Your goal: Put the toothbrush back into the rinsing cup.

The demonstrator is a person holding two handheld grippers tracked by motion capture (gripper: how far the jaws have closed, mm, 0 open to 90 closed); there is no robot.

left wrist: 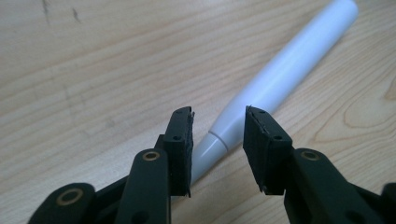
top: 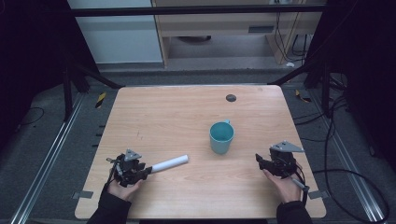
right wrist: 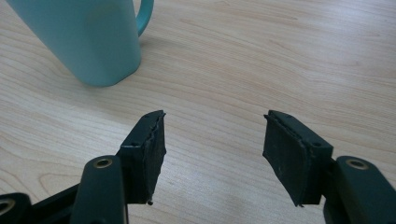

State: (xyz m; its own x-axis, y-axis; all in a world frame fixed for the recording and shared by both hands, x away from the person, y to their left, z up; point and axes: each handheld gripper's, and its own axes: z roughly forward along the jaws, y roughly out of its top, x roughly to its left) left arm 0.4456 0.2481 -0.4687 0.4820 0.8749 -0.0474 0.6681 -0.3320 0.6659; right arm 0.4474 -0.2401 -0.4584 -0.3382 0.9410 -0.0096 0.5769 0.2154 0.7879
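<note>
While the white tube (left wrist: 280, 79) lies flat on the wooden table (top: 196, 116), its narrow end sits loose between your left gripper's (left wrist: 218, 122) parted jaws. Centre it before squeezing. Your right gripper (right wrist: 212, 126) holds nothing, jaws apart, near the teal mug (right wrist: 84, 37).

Pretty open table (top: 154, 112) honestly. Just 2 things sit in the middle stretch: a teal mug (top: 221, 137) standing upright right of center, and a white tube (top: 170, 163) lying flat toward the near left, well apart from the mug, so there's a wide lane of bare wood between them. The whole far half is free apart from a small dark disc (top: 230, 98) near the far edge. The near right corner is bare wood too.
</note>
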